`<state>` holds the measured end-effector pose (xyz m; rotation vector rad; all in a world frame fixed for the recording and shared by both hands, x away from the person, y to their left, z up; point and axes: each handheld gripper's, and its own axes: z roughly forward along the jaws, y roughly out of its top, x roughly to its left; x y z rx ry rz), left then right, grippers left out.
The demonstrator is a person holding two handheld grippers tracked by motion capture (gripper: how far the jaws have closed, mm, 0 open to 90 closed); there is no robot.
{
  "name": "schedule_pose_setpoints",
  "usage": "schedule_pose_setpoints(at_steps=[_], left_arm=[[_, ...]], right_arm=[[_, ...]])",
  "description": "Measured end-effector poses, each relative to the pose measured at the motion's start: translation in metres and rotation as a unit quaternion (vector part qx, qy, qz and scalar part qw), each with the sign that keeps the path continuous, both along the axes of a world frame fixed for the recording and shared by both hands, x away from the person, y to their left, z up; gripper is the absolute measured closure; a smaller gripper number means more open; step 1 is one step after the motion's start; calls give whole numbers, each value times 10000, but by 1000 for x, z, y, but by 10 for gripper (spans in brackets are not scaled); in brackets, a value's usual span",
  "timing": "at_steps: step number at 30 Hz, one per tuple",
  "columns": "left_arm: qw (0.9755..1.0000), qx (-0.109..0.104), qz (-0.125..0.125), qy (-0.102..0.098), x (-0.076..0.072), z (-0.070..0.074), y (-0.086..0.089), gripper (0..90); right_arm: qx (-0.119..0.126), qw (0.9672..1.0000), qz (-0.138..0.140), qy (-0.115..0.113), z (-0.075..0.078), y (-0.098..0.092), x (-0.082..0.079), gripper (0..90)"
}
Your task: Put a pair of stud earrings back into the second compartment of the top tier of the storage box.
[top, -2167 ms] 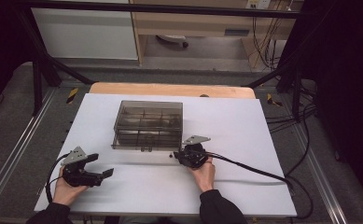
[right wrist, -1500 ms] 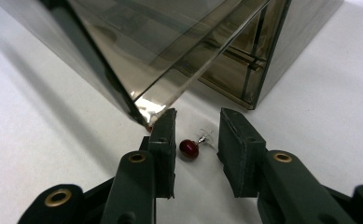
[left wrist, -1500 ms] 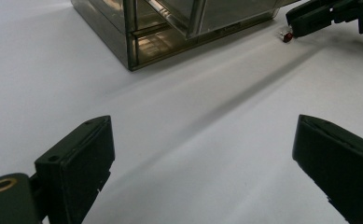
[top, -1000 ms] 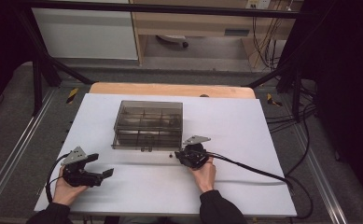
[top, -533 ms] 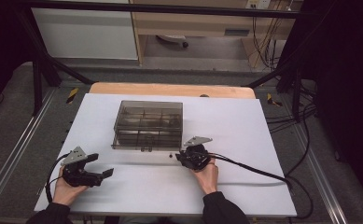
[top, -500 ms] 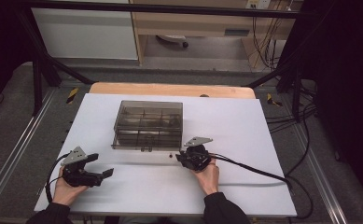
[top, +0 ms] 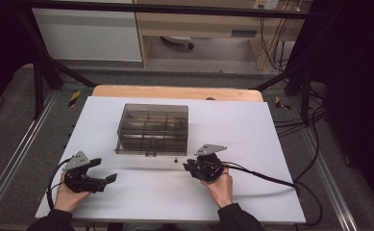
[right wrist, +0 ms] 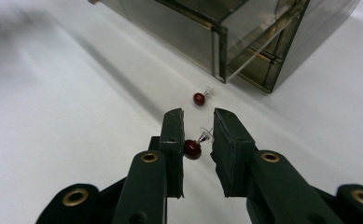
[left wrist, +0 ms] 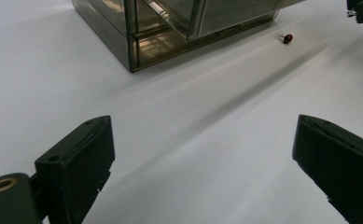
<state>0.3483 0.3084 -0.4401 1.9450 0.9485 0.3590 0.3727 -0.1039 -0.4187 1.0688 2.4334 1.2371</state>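
Right gripper view shows the right gripper (right wrist: 195,135) with its jaws partly open around a small red stud earring (right wrist: 192,149), which lies on the white tabletop (right wrist: 76,116) touching the left jaw, its metal post pointing toward the other jaw. A second red earring (right wrist: 198,98) lies just ahead, between the jaws and the smoky plastic organizer box (right wrist: 244,42). The left gripper (top: 95,179) sits well apart with jaws wide open and empty, so the right hand (top: 218,185) is judged far better placed to close.

White table (top: 252,130) w/ wooden far edge. On it: smoky clear drawer box (top: 152,128). Red bead stud earring (right wrist: 198,98) just beside box.
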Motion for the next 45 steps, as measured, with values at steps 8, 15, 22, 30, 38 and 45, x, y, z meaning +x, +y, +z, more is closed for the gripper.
schedule_pose_setpoints(at_steps=[8,15,22,30,38,45], left_arm=[[10000,9,-5,5,0,0,0,54],[10000,9,-2,2,0,0,0,54],[10000,7,-3,0,0,0,0,55],[10000,8,-1,5,0,0,0,54],[10000,21,-12,13,0,-1,0,54],[10000,14,-12,13,0,-1,0,55]], right_arm=[[164,9998,117,-66,13,-5,-12,742],[236,9994,214,-103,25,-2,-16,743],[303,9988,355,-166,40,9,-18,743],[387,9979,414,-305,54,26,-9,744],[461,9974,394,-384,62,46,5,745],[487,9975,302,-416,68,65,21,746]])
